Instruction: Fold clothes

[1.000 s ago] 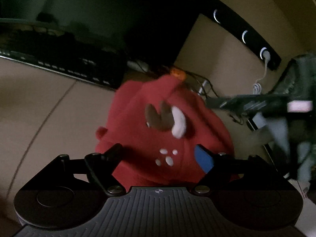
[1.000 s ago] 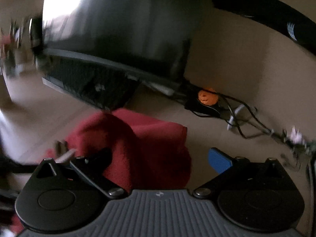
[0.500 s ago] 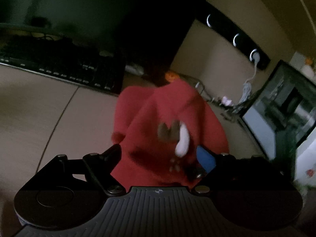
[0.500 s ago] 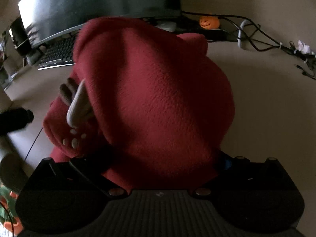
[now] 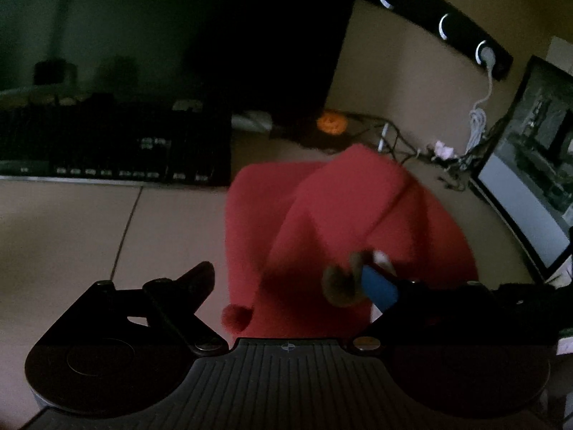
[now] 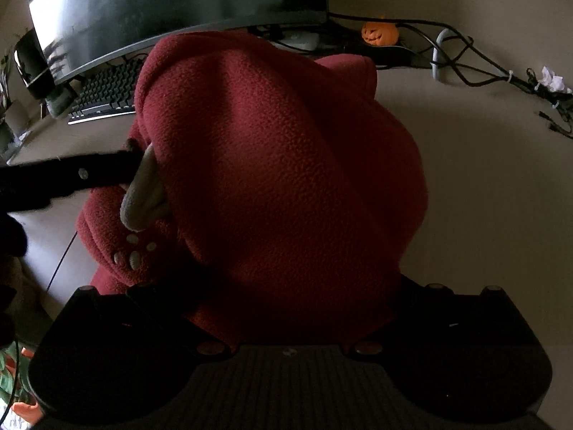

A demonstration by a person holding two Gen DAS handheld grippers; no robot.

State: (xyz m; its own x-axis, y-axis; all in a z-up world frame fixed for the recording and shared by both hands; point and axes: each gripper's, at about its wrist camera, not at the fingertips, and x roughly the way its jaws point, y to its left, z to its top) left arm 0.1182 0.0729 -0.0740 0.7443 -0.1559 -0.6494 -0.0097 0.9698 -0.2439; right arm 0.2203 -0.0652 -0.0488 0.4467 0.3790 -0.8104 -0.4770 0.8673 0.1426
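right tongs (image 6: 286, 308) are basically buried under the red fleece garment (image 6: 279, 165), tips hidden, so can't tell if they're pinching it or apart. Left tongs (image 5: 290, 279) stand wide apart, blue pad right by a blurry brown-and-white applique. The fleece is nubbly, bunched in a rounded heap on the tan desk (image 6: 483, 186). Further back, dark keyboard (image 5: 114, 150), small orange pumpkin (image 6: 379, 33), tangled cables, curved monitor (image 6: 172, 10)

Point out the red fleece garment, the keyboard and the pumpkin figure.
red fleece garment (image 6: 286, 165), right wrist view, middle of its bulging back.
keyboard (image 5: 118, 147), left wrist view, its key field.
pumpkin figure (image 6: 379, 33), right wrist view, its carved face.
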